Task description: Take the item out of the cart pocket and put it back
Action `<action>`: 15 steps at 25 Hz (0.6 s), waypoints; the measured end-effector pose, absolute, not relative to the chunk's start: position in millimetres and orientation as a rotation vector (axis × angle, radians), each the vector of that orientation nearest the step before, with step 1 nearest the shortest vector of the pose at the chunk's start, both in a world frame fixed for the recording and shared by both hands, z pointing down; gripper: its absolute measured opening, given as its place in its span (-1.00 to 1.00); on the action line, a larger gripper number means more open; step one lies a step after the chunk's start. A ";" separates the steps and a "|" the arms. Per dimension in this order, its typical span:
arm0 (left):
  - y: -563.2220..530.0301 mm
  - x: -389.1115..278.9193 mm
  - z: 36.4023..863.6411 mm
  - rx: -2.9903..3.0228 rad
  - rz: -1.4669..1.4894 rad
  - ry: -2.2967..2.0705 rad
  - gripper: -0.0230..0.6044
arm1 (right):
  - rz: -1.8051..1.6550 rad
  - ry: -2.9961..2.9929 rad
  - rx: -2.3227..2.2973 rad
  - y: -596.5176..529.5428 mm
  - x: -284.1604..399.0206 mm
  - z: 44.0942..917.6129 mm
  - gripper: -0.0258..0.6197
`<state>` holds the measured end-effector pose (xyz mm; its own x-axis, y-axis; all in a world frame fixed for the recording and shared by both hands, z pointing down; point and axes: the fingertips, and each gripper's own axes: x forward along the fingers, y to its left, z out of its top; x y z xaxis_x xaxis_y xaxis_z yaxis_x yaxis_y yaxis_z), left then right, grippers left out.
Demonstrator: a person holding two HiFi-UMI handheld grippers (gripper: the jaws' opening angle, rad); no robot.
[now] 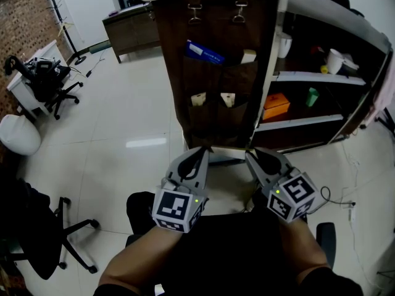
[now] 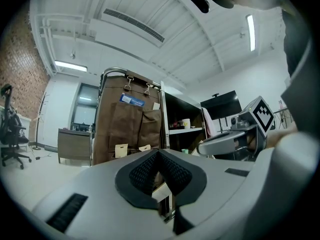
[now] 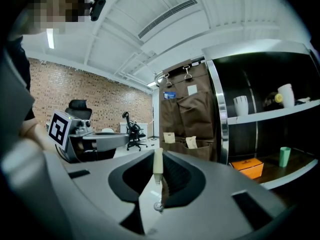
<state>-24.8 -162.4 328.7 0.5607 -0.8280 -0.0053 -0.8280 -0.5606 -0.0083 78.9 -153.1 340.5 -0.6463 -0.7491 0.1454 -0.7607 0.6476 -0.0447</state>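
A brown fabric organizer (image 1: 216, 82) hangs on the end of a cart. A blue packet (image 1: 205, 52) and a white item (image 1: 248, 56) sit in its upper pockets. Two beige cards (image 1: 198, 99) (image 1: 228, 99) stand in the lower pockets. My left gripper (image 1: 202, 151) and right gripper (image 1: 252, 155) are held low, close to the body, short of the cart and touching nothing. The left gripper (image 2: 159, 153) has its jaws together and empty. On the right gripper (image 3: 157, 156) the jaws are nearly together, with a thin pale strip at the tips that I cannot identify.
The cart's shelves (image 1: 308, 78) on the right hold an orange box (image 1: 276, 106), a green cup (image 1: 312, 97) and a white cup (image 1: 334, 60). Office chairs (image 1: 52, 82) (image 1: 37, 245) stand to the left, and a wooden counter (image 1: 129, 26) at the back.
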 end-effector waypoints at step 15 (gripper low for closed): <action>-162.6 -25.7 328.2 -2.763 0.006 1.476 -0.93 | 0.154 -2.749 1.252 -153.4 76.4 340.7 -0.70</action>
